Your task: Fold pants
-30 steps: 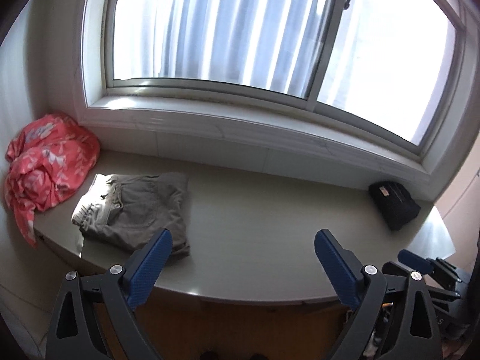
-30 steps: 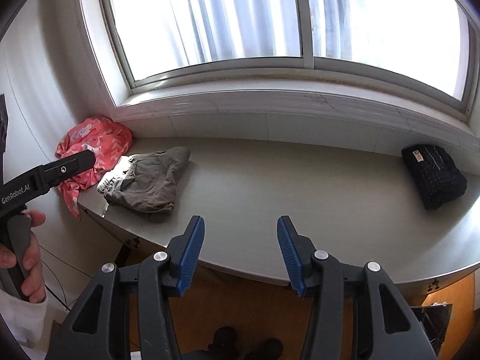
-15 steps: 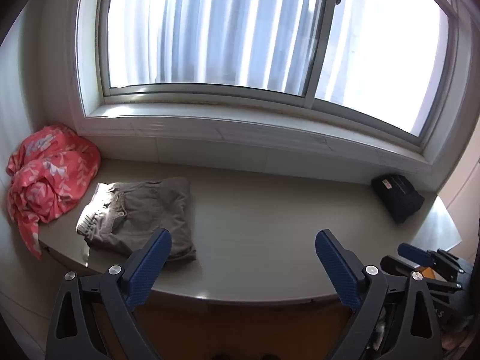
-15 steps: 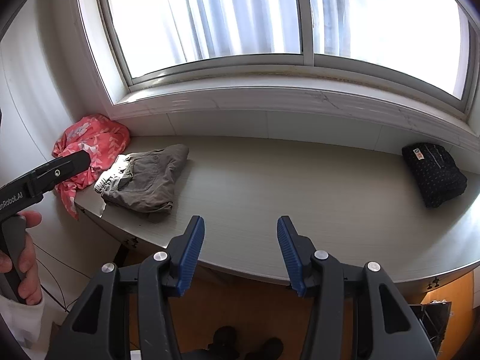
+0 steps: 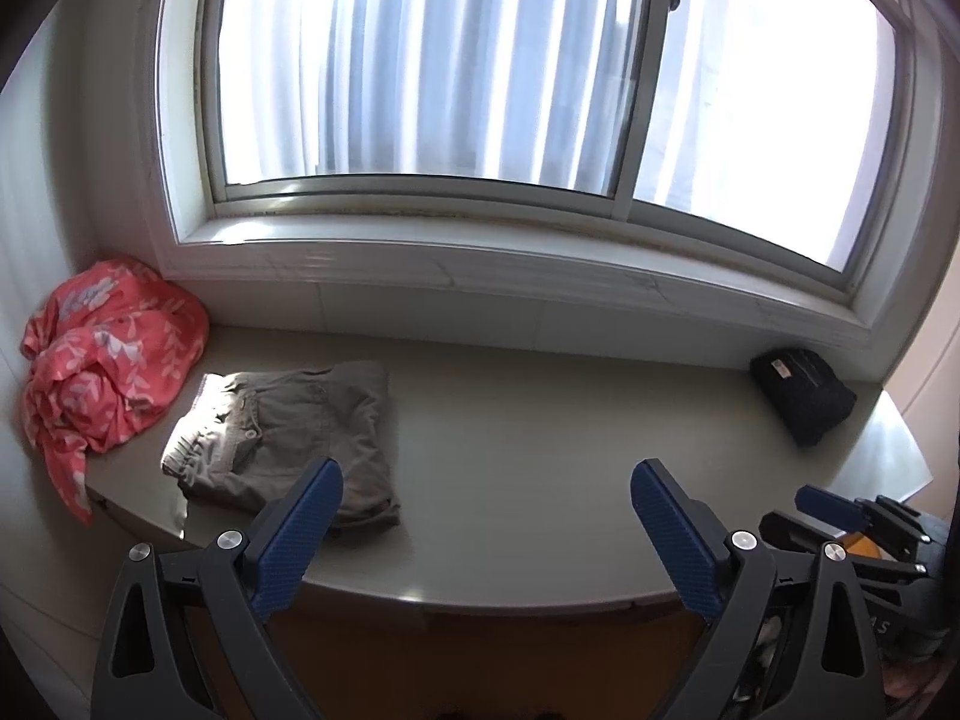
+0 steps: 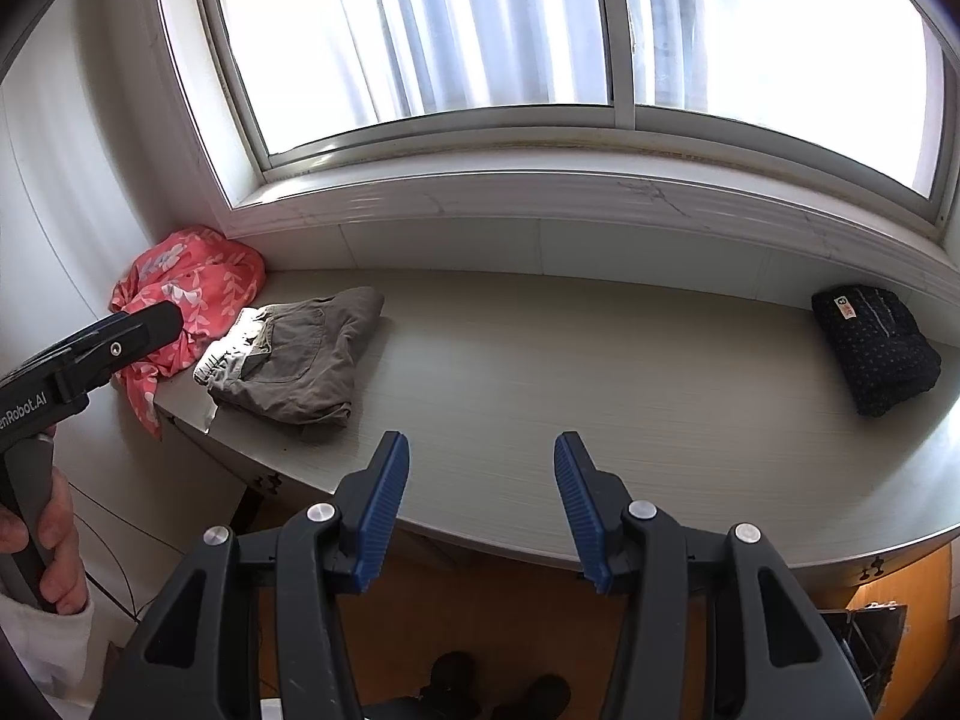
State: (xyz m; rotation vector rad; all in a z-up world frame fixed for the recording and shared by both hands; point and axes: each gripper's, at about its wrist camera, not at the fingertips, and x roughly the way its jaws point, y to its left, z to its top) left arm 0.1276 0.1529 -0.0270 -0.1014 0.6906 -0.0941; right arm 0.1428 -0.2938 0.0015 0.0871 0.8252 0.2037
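Folded olive-grey pants (image 5: 288,432) lie on the left part of the pale window counter (image 5: 540,450); they also show in the right wrist view (image 6: 294,354). My left gripper (image 5: 486,498) is open and empty, held back above the counter's front edge, just right of the pants. My right gripper (image 6: 480,480) is open and empty, above the front edge near the middle. The left gripper's body (image 6: 90,354) shows at the left of the right wrist view. The right gripper's tips (image 5: 840,510) show at the lower right of the left wrist view.
A crumpled pink floral garment (image 5: 102,360) sits in the left corner, hanging over the edge. A folded dark garment (image 5: 801,396) lies at the right end (image 6: 873,348). A window sill and wall run behind the counter.
Both grippers have drifted slightly; the left wrist view tilted up and shifted a little. The pants have not moved. Both grippers stay open.
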